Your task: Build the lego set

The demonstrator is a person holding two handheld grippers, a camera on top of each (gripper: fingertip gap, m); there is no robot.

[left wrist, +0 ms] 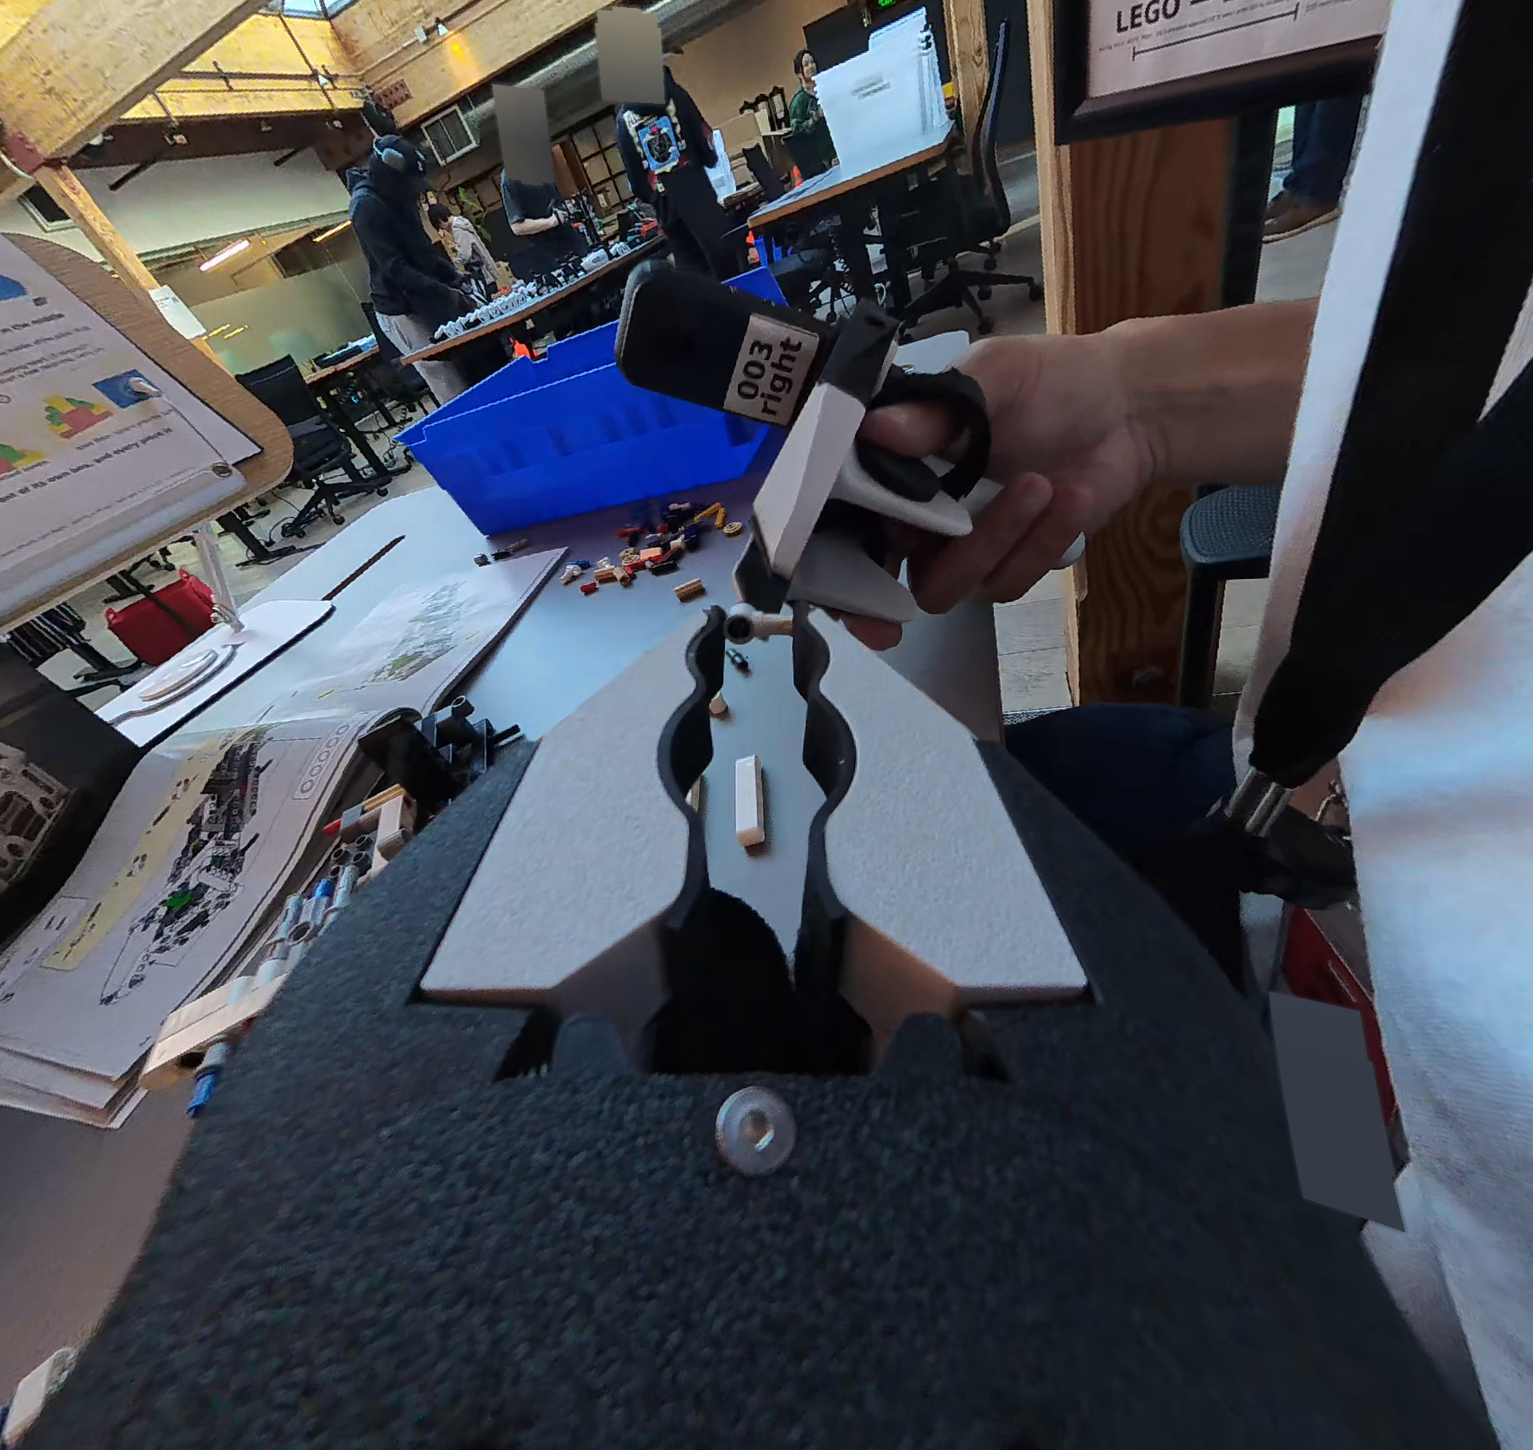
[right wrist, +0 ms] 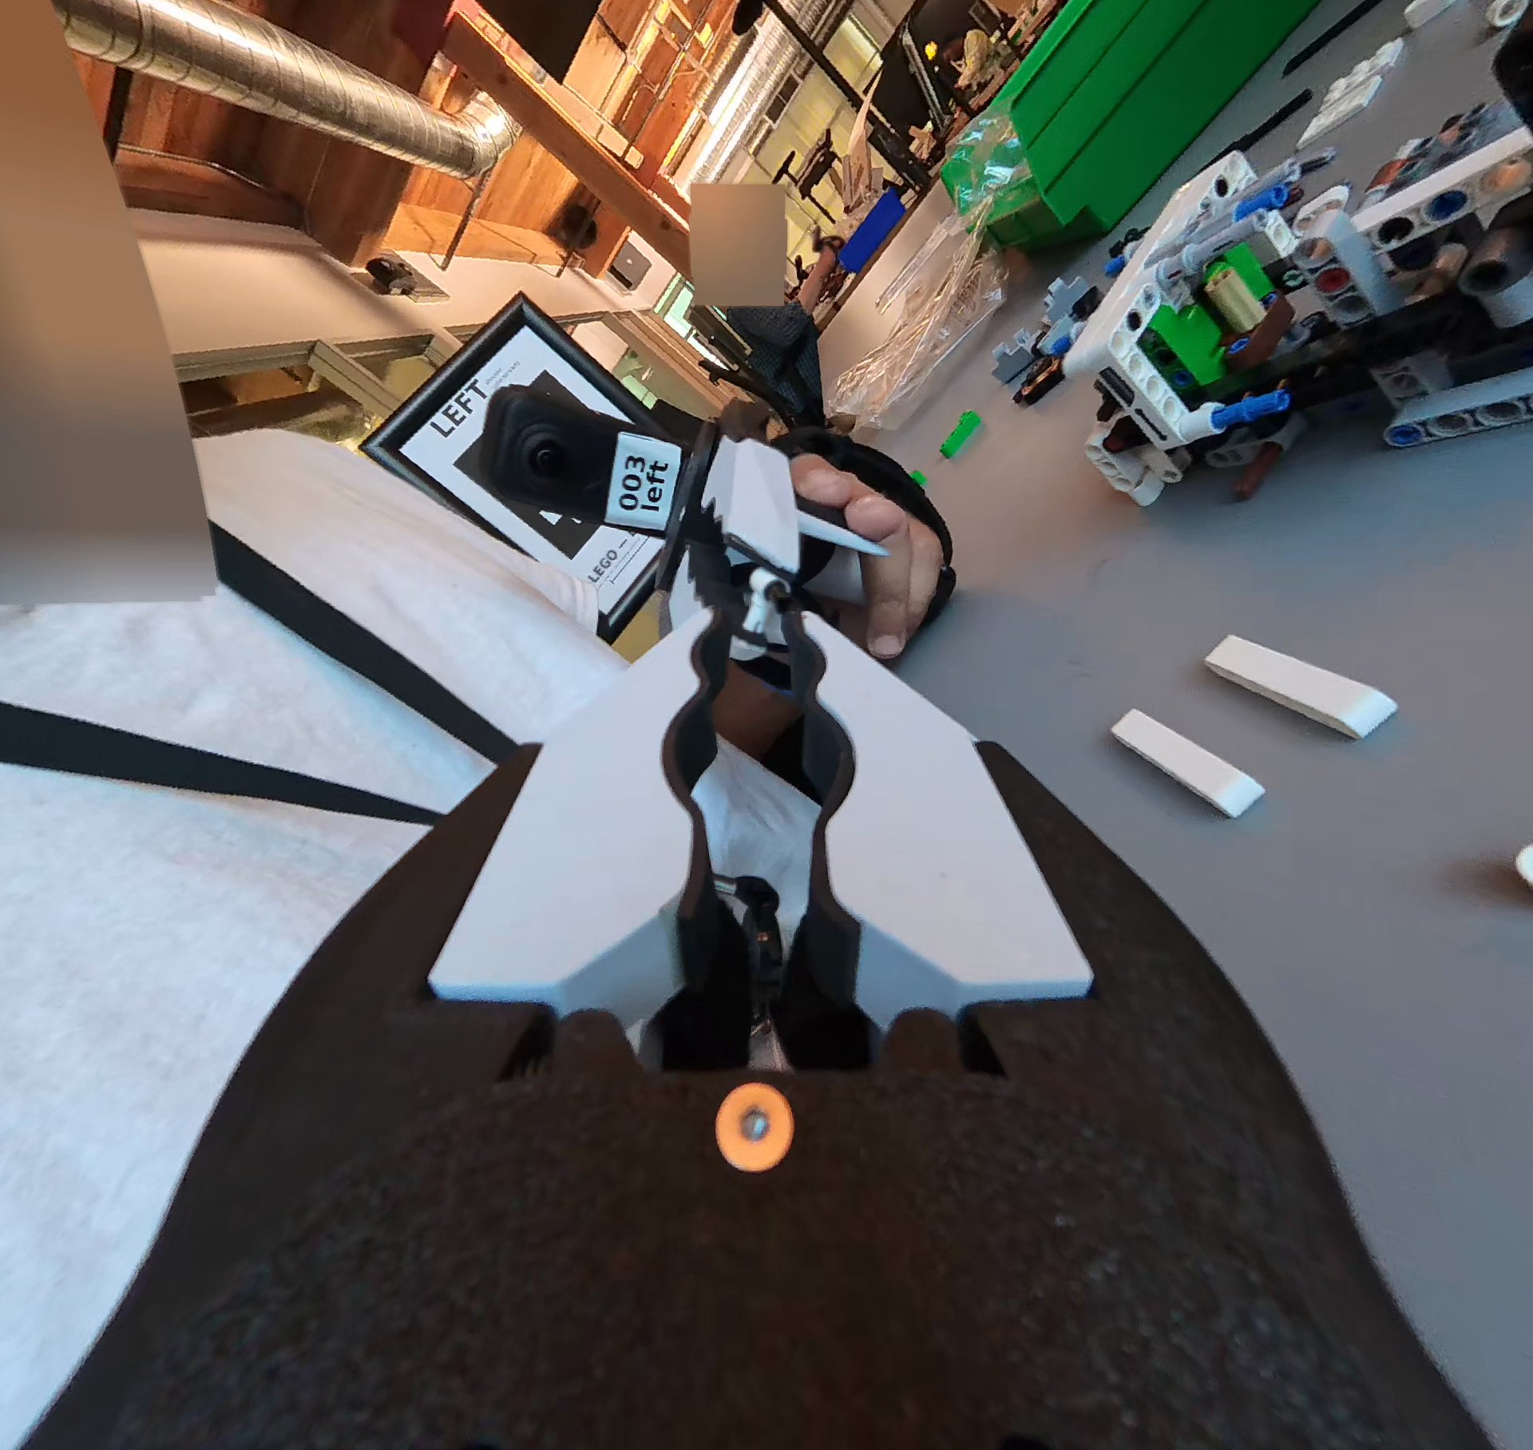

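Both grippers' jaws nearly closed — tips pinching one small white connector (left wrist: 751, 624)

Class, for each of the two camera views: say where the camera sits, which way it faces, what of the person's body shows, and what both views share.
Left wrist view: sits on the left claw, facing across the grey table toward the blue bin; shows the hand holding the right claw.
Right wrist view: sits on the right claw, tilted, facing the person's white shirt; shows the hand holding the left claw.
Shared: the small white connector piece where both claw tips meet.
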